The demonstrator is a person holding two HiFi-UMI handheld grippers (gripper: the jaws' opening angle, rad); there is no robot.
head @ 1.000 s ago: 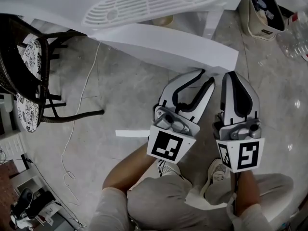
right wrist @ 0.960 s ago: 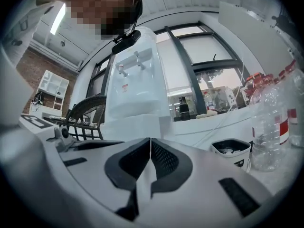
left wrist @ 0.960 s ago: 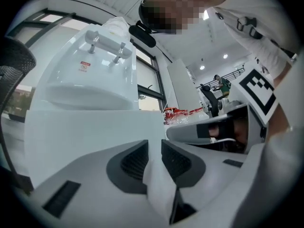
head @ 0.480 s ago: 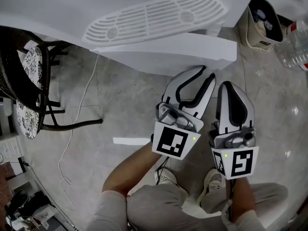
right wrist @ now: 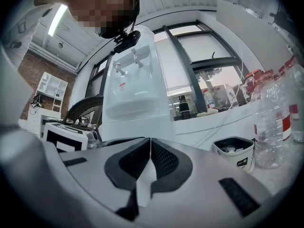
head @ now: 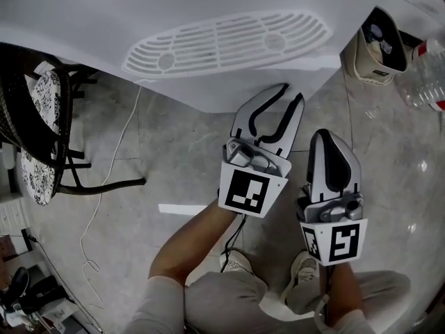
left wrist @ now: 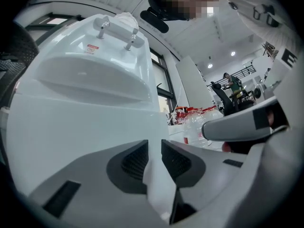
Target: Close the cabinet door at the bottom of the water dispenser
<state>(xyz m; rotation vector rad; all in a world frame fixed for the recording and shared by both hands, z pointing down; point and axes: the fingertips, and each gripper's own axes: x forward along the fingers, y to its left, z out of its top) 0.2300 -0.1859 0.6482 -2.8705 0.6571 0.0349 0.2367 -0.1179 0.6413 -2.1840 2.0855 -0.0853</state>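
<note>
The left gripper (head: pixel 289 97) has its 2 jaws slightly apart and empty, with the water dispenser (head: pixel 222 40) front directly ahead of its tips. The right gripper (head: pixel 331 136), just beside it and further back, is clenched on nothing.

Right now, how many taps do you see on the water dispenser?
2, side by side high on the water dispenser: left tap, right tap. None seems hidden.
</note>
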